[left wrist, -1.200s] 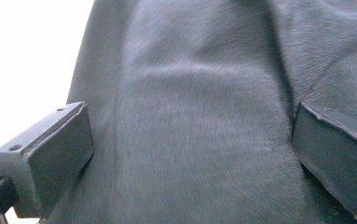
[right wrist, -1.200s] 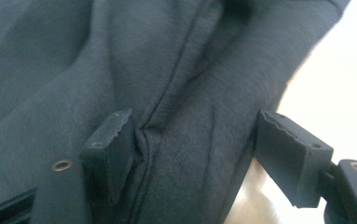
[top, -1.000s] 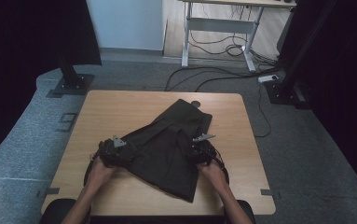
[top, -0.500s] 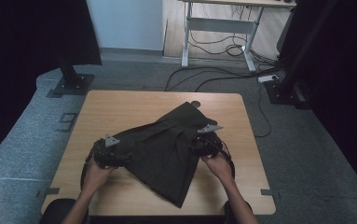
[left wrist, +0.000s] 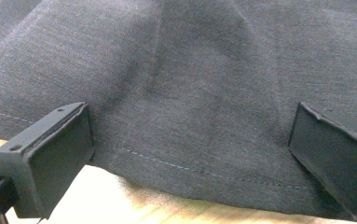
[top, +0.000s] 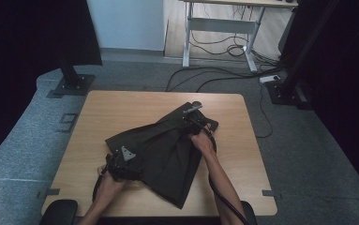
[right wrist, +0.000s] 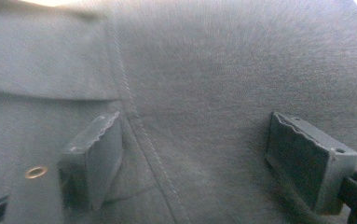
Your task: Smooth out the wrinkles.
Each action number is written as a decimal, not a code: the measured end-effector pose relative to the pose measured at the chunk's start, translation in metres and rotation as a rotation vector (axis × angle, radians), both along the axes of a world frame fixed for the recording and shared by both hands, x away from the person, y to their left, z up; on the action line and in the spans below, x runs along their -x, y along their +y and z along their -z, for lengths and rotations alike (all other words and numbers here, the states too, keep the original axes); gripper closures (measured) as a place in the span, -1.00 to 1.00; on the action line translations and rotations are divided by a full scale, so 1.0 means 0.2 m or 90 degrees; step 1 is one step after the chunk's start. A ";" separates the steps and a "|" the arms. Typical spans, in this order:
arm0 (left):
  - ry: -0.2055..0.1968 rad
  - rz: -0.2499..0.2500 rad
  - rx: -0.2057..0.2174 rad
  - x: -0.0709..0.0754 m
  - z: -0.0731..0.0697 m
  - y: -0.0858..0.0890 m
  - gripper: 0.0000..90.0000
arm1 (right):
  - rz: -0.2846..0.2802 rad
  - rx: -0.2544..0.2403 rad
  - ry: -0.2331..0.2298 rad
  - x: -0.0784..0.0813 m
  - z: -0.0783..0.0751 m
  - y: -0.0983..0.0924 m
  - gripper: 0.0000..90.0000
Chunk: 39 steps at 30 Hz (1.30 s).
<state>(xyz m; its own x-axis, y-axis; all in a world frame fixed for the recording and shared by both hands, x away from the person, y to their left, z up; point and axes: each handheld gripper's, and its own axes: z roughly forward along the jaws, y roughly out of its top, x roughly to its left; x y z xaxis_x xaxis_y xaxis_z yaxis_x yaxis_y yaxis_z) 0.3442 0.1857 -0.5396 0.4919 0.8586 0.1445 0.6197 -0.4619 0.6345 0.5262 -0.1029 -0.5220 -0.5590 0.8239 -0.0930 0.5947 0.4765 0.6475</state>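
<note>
A dark grey garment lies spread on the wooden table, its long axis running from near centre to far right. My left gripper sits at the garment's near-left edge. In the left gripper view the left gripper is open, its jaws wide apart over the stitched hem. My right gripper rests at the garment's far end. The right gripper view shows the right gripper open over a stitched seam, with a small brass rivet at the left.
Bare wood lies left of and beyond the garment. On the carpet behind the table are a black stand base, loose cables and a white desk frame. Another stand base is at the right.
My right gripper has moved away from me to the garment's far end. My left gripper has shifted slightly nearer and to the right. The garment now lies longer and flatter.
</note>
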 end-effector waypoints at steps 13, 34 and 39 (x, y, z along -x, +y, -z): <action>-0.010 -0.053 -0.024 -0.21 -0.01 0.15 -1.00 | 0.050 -0.023 0.068 0.31 0.04 -0.14 -0.42; 0.030 -0.022 0.113 -0.36 -0.09 0.25 -0.88 | 0.039 -0.048 0.022 0.73 0.06 -0.07 -0.28; 0.061 -0.009 0.094 -0.30 0.01 0.21 -0.94 | 0.036 -0.067 0.021 0.72 0.07 -0.09 -0.32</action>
<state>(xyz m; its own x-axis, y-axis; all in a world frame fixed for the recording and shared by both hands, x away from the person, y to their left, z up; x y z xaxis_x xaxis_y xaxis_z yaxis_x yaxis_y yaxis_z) 0.4052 0.2277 -0.5416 0.4851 0.8739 -0.0303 0.6868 -0.3593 0.6319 0.3819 -0.1201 -0.5366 -0.5132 0.8581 0.0138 0.6402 0.3721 0.6720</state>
